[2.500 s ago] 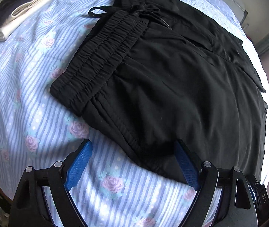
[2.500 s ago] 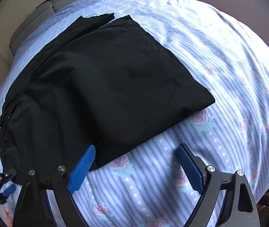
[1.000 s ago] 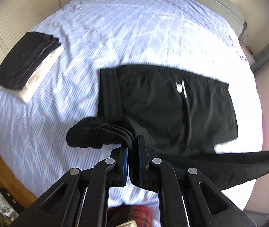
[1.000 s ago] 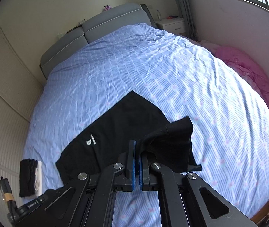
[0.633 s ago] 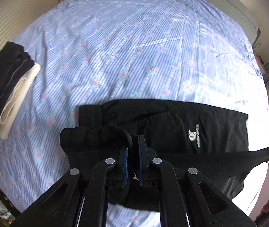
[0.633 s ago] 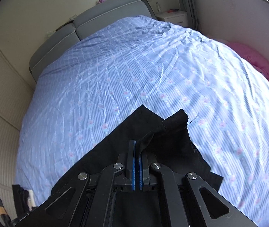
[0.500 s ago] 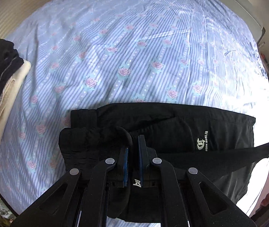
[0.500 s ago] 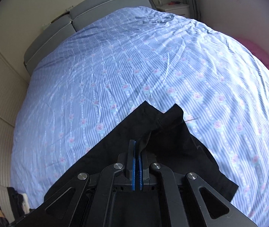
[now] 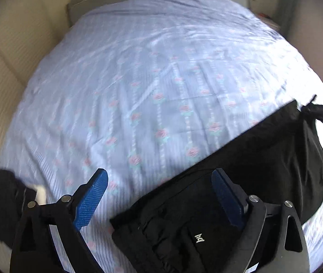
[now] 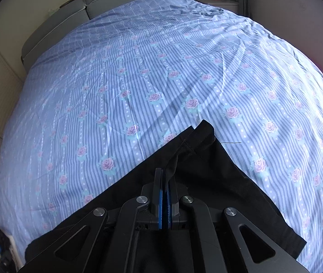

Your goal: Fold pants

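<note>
**laundrybot_fan:** Looking at both wrist views right now. Anyone else seeing the left gripper (image 9: 159, 195) sitting with its blue pads wide apart and nothing between them? The black pants (image 9: 241, 182) are lying bunched right under it on the bed (image 9: 161, 79), with the gathered end closest to the camera and some small white lettering showing on the fabric.

**foldguy22:** Yep, that one is gaping and gripping nothing. The right gripper (image 10: 164, 202) is doing the opposite though: its pads are pressing together on a pinch of the pants (image 10: 206, 175), and a stitched hem corner is sticking up just past the fingertips. The rest of the cloth is spreading out flat on the striped rose-print sheet at the near edge of the bed (image 10: 161, 68).

**laundrybot_fan:** From the left view the pants are running diagonally toward the right side, where the far end is lifting off the sheet a bit. It's blurry over there, so I can't tell much more.

**foldguy22:** Also a dark pile of folded clothes (image 9: 9, 204) is sitting at the lower left of the bed, well apart from the pants. A grey headboard (image 10: 106, 2) is showing at the far end.
</note>
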